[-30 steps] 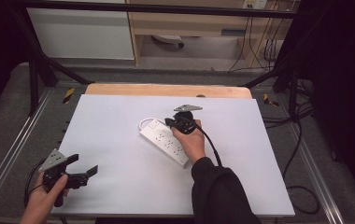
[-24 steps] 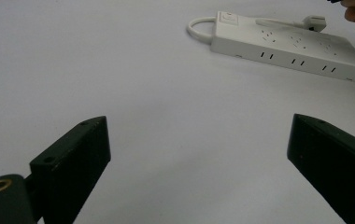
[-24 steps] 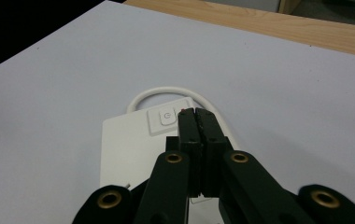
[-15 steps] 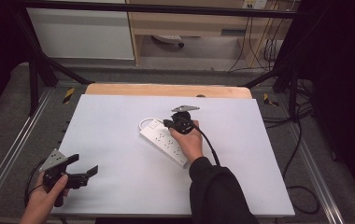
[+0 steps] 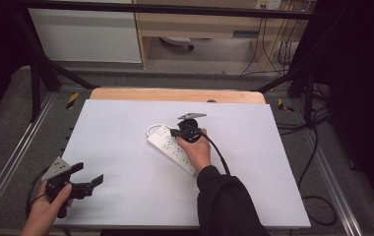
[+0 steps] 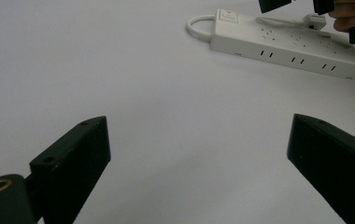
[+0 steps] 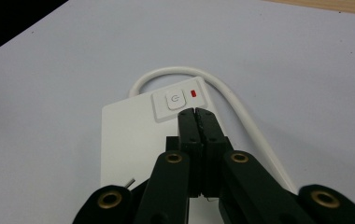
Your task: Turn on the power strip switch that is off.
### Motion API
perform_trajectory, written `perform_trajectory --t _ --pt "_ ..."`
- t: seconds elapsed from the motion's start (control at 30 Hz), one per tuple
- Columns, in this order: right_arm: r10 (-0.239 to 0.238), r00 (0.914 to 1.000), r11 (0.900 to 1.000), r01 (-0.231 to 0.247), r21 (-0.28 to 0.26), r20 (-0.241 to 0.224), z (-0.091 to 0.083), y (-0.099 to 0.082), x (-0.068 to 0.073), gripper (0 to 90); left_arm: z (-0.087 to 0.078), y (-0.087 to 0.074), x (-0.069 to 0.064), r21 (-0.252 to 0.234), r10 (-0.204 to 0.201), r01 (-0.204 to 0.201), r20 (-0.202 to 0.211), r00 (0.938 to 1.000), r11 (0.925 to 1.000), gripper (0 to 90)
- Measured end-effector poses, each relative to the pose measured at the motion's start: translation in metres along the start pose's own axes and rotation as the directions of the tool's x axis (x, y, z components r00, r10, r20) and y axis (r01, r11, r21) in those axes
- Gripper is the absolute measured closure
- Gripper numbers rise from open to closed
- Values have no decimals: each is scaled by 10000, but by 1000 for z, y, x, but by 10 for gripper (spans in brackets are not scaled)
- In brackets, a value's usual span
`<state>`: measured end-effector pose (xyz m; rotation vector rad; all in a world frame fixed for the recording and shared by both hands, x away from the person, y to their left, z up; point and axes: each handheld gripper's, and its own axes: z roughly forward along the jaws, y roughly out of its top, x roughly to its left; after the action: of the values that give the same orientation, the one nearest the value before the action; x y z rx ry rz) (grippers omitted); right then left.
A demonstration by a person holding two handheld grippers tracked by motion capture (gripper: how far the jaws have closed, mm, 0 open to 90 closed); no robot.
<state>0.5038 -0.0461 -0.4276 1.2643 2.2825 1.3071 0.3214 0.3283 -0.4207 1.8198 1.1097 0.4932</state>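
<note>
A white power strip (image 5: pixel 171 149) lies slantwise at the middle of the white table. My right gripper (image 5: pixel 173 132) hovers over its far end, jaws pressed together with nothing between them. In the right gripper view its tips (image 7: pixel 195 113) sit at the near edge of the square power button (image 7: pixel 174 99), beside a small red indicator (image 7: pixel 194 93); I cannot tell whether they touch. The strip's white cable (image 7: pixel 241 116) loops round that end. My left gripper (image 5: pixel 87 173) rests low at the table's front left, jaws wide apart and empty, with the power strip (image 6: pixel 287 46) far ahead of it.
The white table top (image 5: pixel 126 123) has a wooden strip (image 5: pixel 175 94) along its far edge and metal rails on both sides. Black cables hang off the right side (image 5: pixel 318 147). A dark sleeve (image 5: pixel 224 201) crosses the front middle.
My right gripper has shifted very slightly over the strip's switch end. The left hand has kept still.
</note>
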Motion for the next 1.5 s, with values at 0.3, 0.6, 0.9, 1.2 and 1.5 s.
perform_trajectory --t 0.3,0.6,0.9,1.2,1.5 --pt "56 10000 9999 -57 127 70 5 -3 -1 900 -1 0 0 -17 -16 16 -7 10000 10000 61" --pt "68 9999 9998 -70 197 105 5 -4 -2 900 -1 0 1 -19 -18 18 21 10000 10000 62" --pt "124 9998 9996 -128 269 150 6 -5 -3 900 0 0 1 16 -35 35 17 10000 10000 62" --pt "179 9998 9995 -182 256 124 6 -5 -3 900 0 0 2 19 -54 54 -29 10000 10000 62" --pt "294 9995 9993 -297 228 114 6 -5 -4 900 0 -1 2 39 -93 93 -17 10000 9999 61"
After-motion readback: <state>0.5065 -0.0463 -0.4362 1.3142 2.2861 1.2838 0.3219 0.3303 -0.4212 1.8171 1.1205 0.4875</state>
